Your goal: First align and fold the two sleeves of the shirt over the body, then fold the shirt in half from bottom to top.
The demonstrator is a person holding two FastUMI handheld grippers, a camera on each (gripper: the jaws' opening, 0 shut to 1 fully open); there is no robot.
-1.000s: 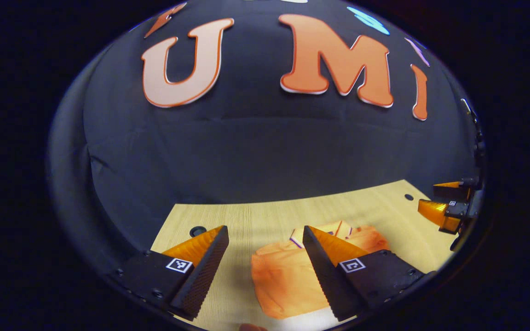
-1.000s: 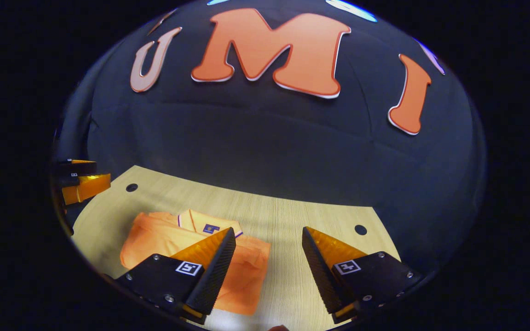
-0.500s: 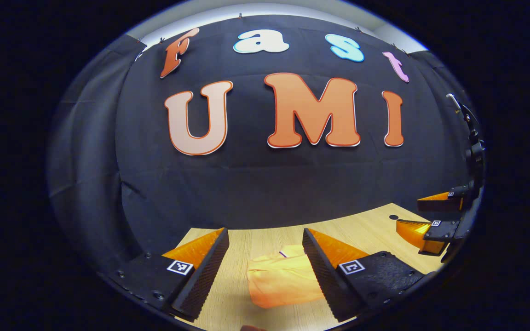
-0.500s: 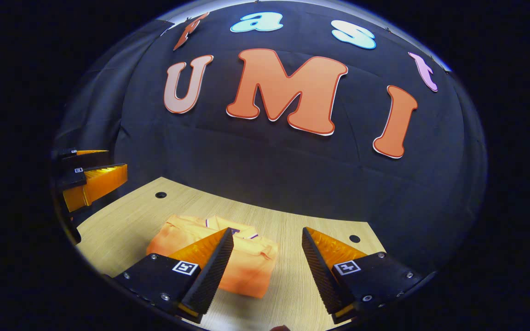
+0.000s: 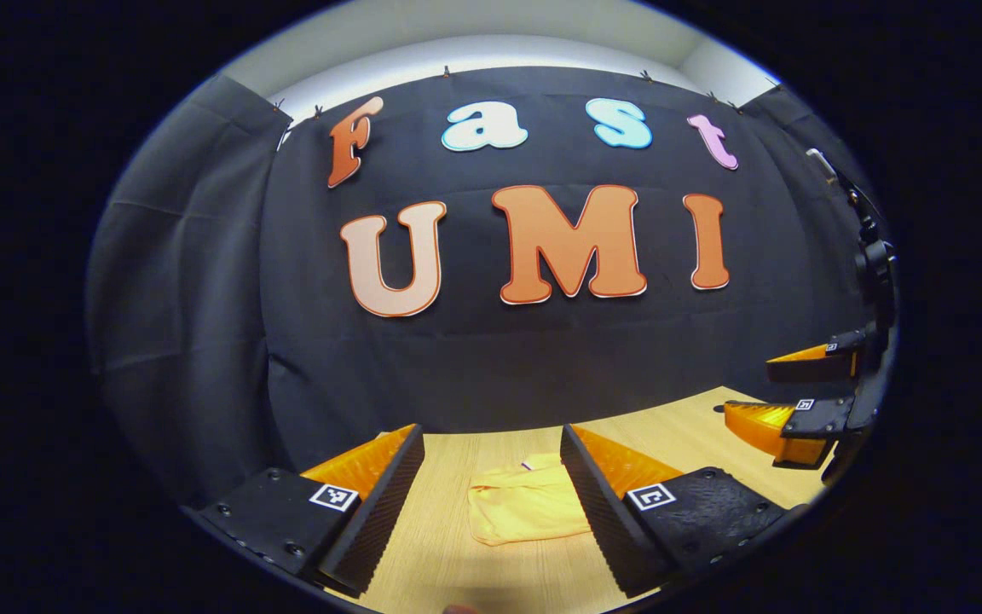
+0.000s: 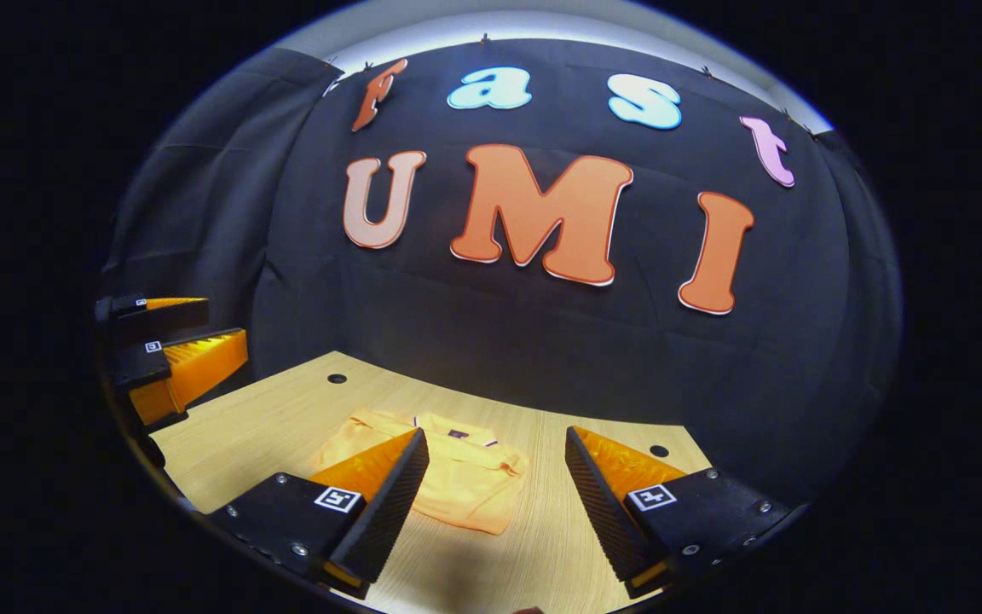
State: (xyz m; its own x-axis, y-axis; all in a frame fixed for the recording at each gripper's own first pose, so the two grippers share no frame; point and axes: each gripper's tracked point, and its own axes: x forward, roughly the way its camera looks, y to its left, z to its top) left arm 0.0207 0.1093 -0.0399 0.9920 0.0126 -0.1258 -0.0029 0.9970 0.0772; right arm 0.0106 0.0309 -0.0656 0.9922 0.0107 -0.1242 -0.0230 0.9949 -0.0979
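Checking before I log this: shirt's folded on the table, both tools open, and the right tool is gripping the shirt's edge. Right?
Not quite. In the right gripper view the right tool is open and holds nothing; the folded shirt lies free on the table. The left tool is open too.

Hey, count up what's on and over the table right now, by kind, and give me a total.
Shirt: 1, folded, lying on the table
Claws: 2, left claw and right claw, both open and off the shirt
Holes in the table: 2, one and another
Total: 5
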